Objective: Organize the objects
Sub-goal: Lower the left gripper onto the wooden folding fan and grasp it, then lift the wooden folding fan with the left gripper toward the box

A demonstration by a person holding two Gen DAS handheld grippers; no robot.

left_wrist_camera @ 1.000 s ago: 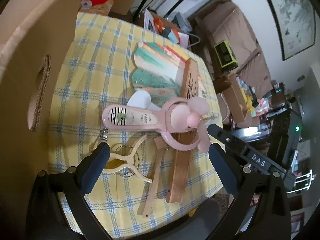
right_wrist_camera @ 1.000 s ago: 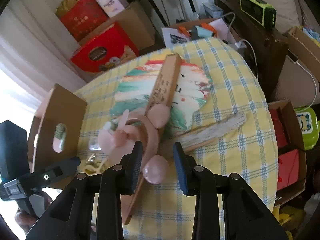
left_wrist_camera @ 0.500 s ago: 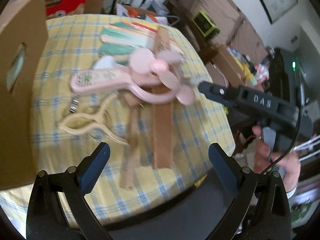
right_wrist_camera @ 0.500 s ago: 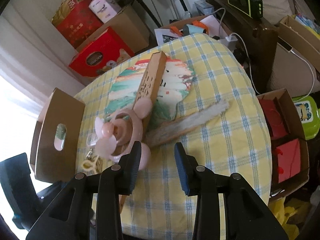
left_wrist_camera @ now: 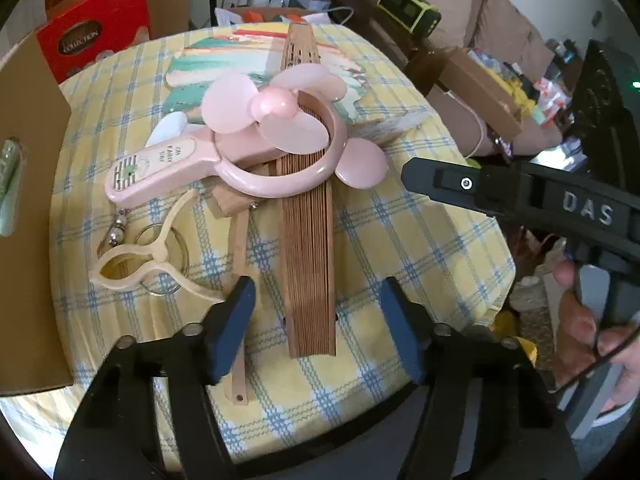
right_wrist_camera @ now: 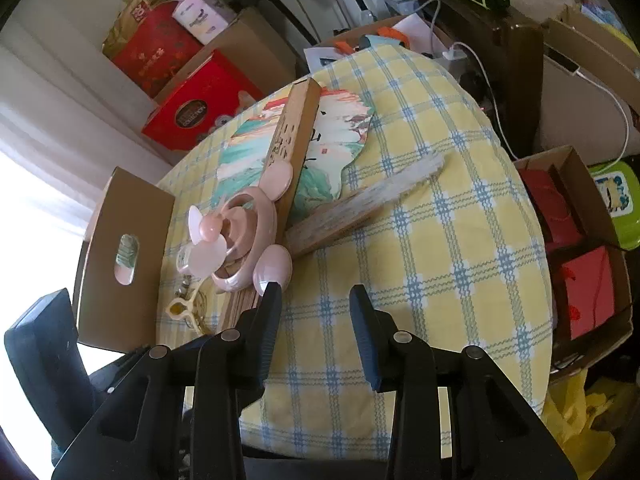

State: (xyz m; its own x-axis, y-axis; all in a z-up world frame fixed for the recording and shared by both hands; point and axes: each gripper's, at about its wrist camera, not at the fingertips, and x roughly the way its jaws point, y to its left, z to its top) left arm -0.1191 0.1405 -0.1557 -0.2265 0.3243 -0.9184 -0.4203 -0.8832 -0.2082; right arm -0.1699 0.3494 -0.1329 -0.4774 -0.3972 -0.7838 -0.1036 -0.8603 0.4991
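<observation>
The tidying is looking like it is only just starting, because the things are all lying in one messy pile on the tabletop (left_wrist_camera: 400, 240) with its yellow checked cloth. The pink hand fan (left_wrist_camera: 256, 148) is sitting on top of the pile, and its ring is resting across the folded wooden fan (left_wrist_camera: 308, 248). The painted paper fan (left_wrist_camera: 240, 60) is lying flat under them, farther back. A cream plastic clip (left_wrist_camera: 148, 256) and a metal key ring (left_wrist_camera: 168, 256) are lying just beside the wooden fan, near the brown cardboard box (left_wrist_camera: 28, 160). The box is standing at the edge of the tabletop, and I think the things are meant to go in there, but I am only guessing. The left tool (left_wrist_camera: 316, 320) is hanging low over the near end of the wooden fan, with one finger on each side of it, and the fingers are spread apart and holding nothing. The right tool (right_wrist_camera: 316, 320) is hanging over the near side of the tabletop, with its left finger just beside the pink fan's round ear (right_wrist_camera: 276, 268), and its fingers are apart and empty too. In the left view, the right tool is pointing in from the side, near the pink fan but not touching it
</observation>
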